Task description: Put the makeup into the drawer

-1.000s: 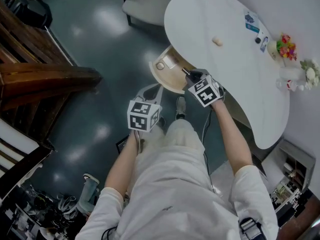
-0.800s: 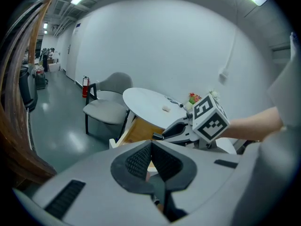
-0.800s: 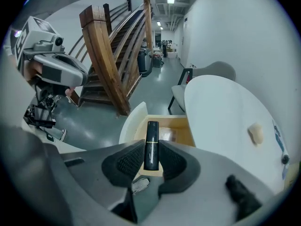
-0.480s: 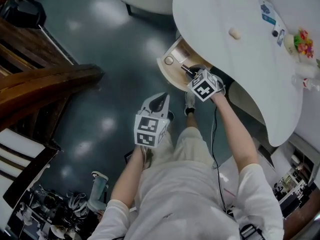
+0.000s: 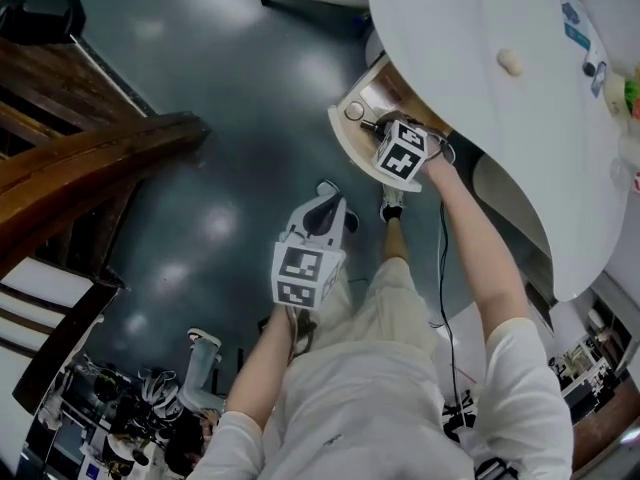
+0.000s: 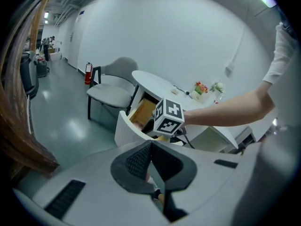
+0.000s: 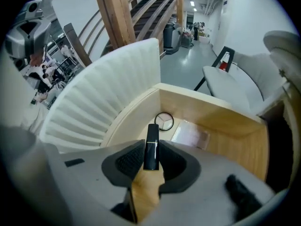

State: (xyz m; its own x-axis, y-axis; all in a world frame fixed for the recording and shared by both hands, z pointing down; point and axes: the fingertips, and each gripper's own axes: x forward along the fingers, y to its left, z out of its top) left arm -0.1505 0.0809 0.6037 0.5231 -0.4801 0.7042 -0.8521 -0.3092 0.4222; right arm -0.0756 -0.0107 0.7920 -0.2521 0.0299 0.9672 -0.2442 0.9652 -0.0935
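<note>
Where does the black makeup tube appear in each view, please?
Head view: upper centre, black makeup tube poking from the right gripper over the drawer.
Left gripper view: not made out; the right gripper's cube hides it.
Right gripper view: centre, clamped between the jaws.
Shared landmark: the drawer.

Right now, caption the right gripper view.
Right claw grips a black makeup tube above the open wooden drawer.
</note>
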